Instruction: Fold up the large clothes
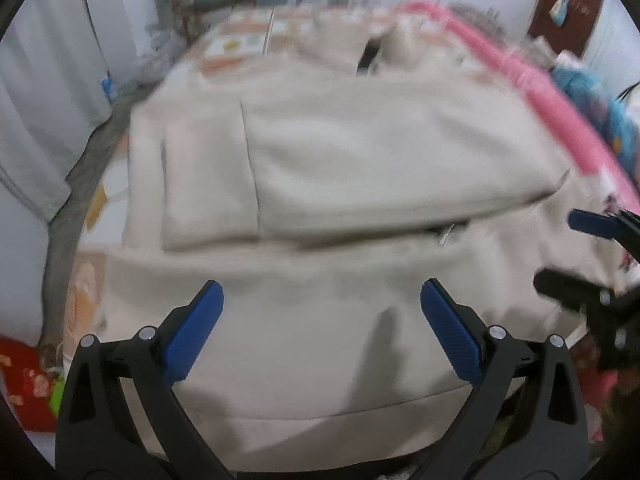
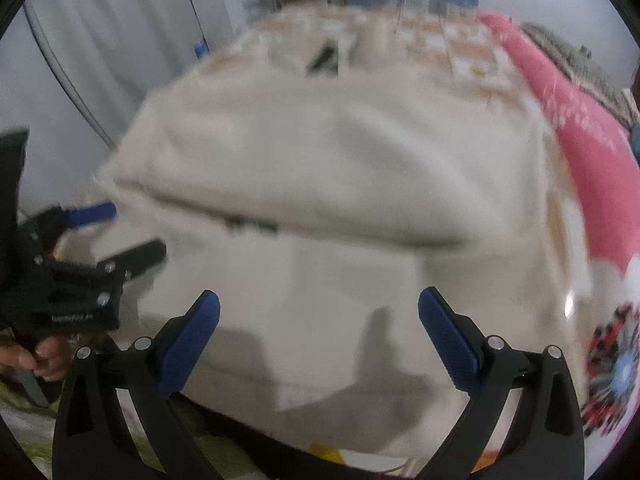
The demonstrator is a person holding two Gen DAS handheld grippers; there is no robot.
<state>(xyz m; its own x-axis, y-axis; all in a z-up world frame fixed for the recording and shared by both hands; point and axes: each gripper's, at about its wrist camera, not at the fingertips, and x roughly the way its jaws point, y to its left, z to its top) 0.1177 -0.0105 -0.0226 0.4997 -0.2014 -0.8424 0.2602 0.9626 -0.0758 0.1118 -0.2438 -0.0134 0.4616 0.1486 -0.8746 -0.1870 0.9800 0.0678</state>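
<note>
A pink blanket [image 1: 548,108] lies along the right edge of the bed [image 1: 240,46]; grey curtains [image 2: 108,40] hang at the left.

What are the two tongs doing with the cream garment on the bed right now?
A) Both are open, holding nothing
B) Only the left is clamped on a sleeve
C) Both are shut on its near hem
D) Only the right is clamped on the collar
A: the left tongs and the right tongs each show blue pads spread wide, with only the cream garment lying beyond the gap and no cloth pinched between them.
</note>
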